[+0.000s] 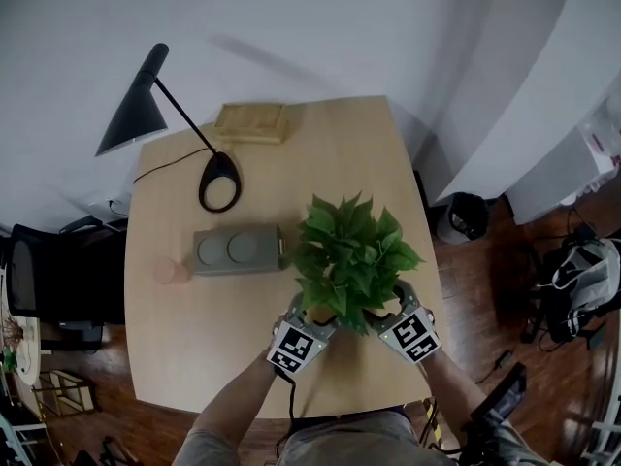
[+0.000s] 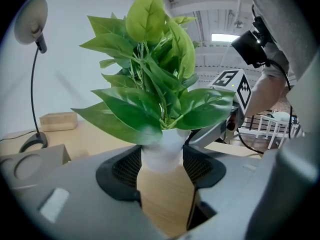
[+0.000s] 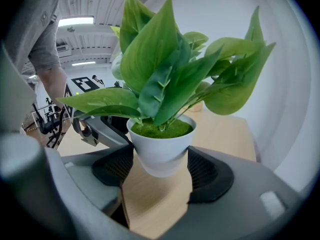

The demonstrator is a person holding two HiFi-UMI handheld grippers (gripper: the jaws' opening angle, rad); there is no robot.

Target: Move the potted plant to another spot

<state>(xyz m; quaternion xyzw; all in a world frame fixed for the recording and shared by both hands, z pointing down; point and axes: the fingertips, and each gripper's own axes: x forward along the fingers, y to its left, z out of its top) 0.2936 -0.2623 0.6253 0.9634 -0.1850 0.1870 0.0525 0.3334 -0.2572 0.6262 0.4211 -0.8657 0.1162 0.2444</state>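
Note:
A potted plant (image 1: 351,256) with broad green leaves stands over the near right part of the wooden table (image 1: 194,357). Its white pot (image 3: 162,149) is hidden under the leaves in the head view. My left gripper (image 2: 161,156) comes at the pot (image 2: 161,153) from the left, and its black mesh pads press on both sides of the pot. My right gripper (image 3: 161,159) holds the same pot from the right in the same way. In the right gripper view the pot's base hangs just above the table top. Both grippers (image 1: 309,326) (image 1: 393,316) sit close together under the foliage.
A black desk lamp (image 1: 218,180) stands at the table's back left, its cord trailing left. A grey box with two round recesses (image 1: 238,250) lies just left of the plant, and a small pink cup (image 1: 172,272) beside it. A wooden block (image 1: 252,122) sits at the far edge.

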